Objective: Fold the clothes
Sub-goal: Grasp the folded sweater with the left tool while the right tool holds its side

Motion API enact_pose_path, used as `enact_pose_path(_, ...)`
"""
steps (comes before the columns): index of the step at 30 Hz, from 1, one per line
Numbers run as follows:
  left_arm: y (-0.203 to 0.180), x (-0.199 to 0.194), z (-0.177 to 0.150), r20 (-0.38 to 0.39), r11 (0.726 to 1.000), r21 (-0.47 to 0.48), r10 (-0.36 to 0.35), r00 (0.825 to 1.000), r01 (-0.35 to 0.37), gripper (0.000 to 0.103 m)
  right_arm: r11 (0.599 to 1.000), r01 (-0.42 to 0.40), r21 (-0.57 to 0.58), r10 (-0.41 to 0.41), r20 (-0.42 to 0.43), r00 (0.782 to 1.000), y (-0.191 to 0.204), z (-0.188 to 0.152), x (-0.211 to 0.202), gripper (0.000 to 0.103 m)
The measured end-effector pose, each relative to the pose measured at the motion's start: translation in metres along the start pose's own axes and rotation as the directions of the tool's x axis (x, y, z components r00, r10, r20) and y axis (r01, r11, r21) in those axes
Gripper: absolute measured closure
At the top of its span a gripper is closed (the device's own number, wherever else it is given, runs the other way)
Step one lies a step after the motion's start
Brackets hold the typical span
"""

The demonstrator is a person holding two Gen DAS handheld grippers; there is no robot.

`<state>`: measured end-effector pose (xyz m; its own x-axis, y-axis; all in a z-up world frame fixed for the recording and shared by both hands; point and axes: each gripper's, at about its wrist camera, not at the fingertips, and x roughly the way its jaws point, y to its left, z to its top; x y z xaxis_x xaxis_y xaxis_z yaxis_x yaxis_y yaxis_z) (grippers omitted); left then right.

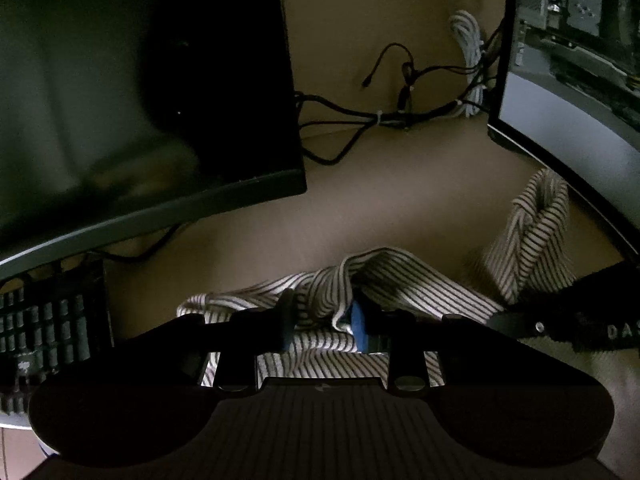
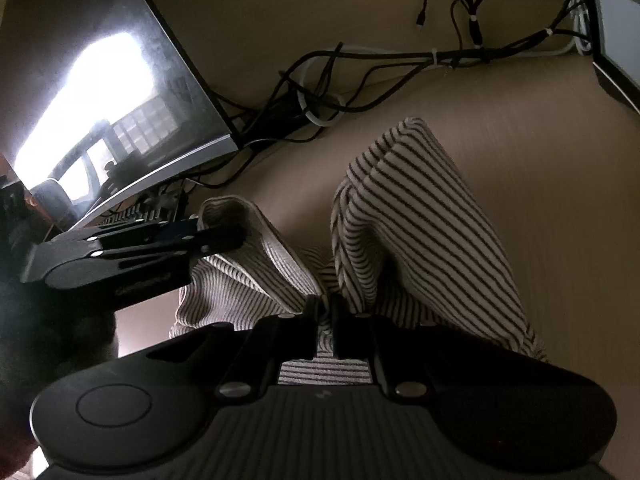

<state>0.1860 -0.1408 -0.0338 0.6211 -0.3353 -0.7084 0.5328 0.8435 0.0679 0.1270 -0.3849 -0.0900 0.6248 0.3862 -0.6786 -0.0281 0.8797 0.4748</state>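
A white garment with thin dark stripes (image 2: pixel 420 216) lies bunched on a tan desk (image 2: pixel 540 128). My right gripper (image 2: pixel 326 312) is shut on a fold of it, and a sleeve-like part stretches away up the desk. My left gripper (image 1: pixel 324 320) is shut on another bunched fold of the same striped garment (image 1: pixel 400 280). In the right wrist view the left gripper (image 2: pixel 236 240) comes in from the left and pinches a raised fold. The right gripper's arm (image 1: pixel 560 320) shows at the right edge of the left wrist view.
A dark monitor (image 1: pixel 140 80) stands at the left and a second monitor (image 1: pixel 580 80) at the right. Bundled black and white cables (image 1: pixel 380 116) lie at the back of the desk. A black keyboard (image 1: pixel 44 320) sits at the left.
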Motion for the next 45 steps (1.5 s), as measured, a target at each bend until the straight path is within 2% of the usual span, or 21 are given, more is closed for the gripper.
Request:
enact_pose_path(7,-0.007,-0.022,-0.024,-0.003,0.999,-0.041,-0.036,0.999,0.036,0.073,1.0,0.015,-0.014,-0.015,0.0,1.0,0.002,-0.002,-0.004,0.098)
enact_pose_path(11,-0.009,-0.037,-0.04,-0.009,0.991,-0.072,-0.11,0.994,0.109,0.073,1.0,0.026,-0.017,-0.026,0.007,1.0,0.004,-0.004,-0.006,0.098)
enact_pose_path(13,-0.008,-0.044,-0.041,0.017,0.991,-0.068,-0.115,0.993,0.116,0.07,0.999,0.031,-0.018,-0.031,0.011,0.999,0.005,-0.005,-0.005,0.098)
enact_pose_path(14,-0.007,-0.045,-0.039,0.032,0.992,-0.066,-0.106,0.994,0.108,0.06,0.999,0.031,-0.019,-0.031,0.013,0.999,0.005,-0.006,-0.005,0.098)
enact_pose_path(15,-0.005,-0.046,-0.035,0.046,0.993,-0.064,-0.094,0.995,0.097,0.055,0.999,0.029,-0.017,-0.029,0.014,0.999,0.004,-0.006,-0.005,0.098)
enact_pose_path(19,0.002,-0.036,-0.012,0.075,0.996,-0.053,-0.062,0.995,0.066,0.044,1.0,0.015,-0.002,-0.015,0.017,1.0,0.0,-0.007,-0.005,0.098)
enact_pose_path(21,0.001,-0.024,-0.002,0.071,0.998,-0.024,-0.061,0.996,0.063,0.018,1.0,0.011,-0.001,-0.011,0.016,1.0,0.0,-0.007,-0.005,0.098)
enact_pose_path(22,-0.002,-0.018,0.002,0.069,0.998,0.0,-0.061,0.996,0.061,0.017,1.0,0.01,-0.001,-0.01,0.016,1.0,0.0,-0.007,-0.005,0.098)
enact_pose_path(25,-0.014,0.0,0.008,0.052,0.996,0.095,-0.005,0.999,0.0,0.023,1.0,0.004,-0.001,-0.004,0.014,1.0,-0.002,-0.006,-0.005,0.098)
enact_pose_path(26,-0.018,0.007,0.01,0.041,0.992,0.125,0.029,0.999,-0.034,0.038,1.0,0.002,0.0,-0.002,0.013,1.0,-0.002,-0.006,-0.005,0.098)
enact_pose_path(27,-0.021,0.014,0.011,0.023,0.986,0.151,0.061,0.998,-0.064,0.059,1.0,0.0,0.002,0.0,0.015,1.0,-0.002,-0.007,-0.005,0.098)
enact_pose_path(29,-0.023,0.025,0.012,-0.007,0.981,0.172,0.088,0.996,-0.085,0.076,1.0,-0.004,0.006,0.004,0.017,1.0,-0.003,-0.007,-0.005,0.098)
enact_pose_path(32,-0.021,0.031,0.01,-0.024,0.98,0.176,0.094,0.995,-0.088,0.083,1.0,-0.001,0.006,0.001,0.024,1.0,-0.002,-0.008,-0.004,0.098)
enact_pose_path(36,-0.017,0.023,0.009,-0.003,0.985,0.156,0.081,0.997,-0.08,0.087,1.0,0.007,0.004,-0.008,0.034,0.999,0.0,-0.008,-0.005,0.098)
enact_pose_path(45,-0.02,-0.019,0.0,0.065,0.986,0.16,0.032,0.997,-0.042,0.089,0.999,0.045,0.001,-0.045,0.094,0.995,0.005,-0.005,-0.026,0.097)
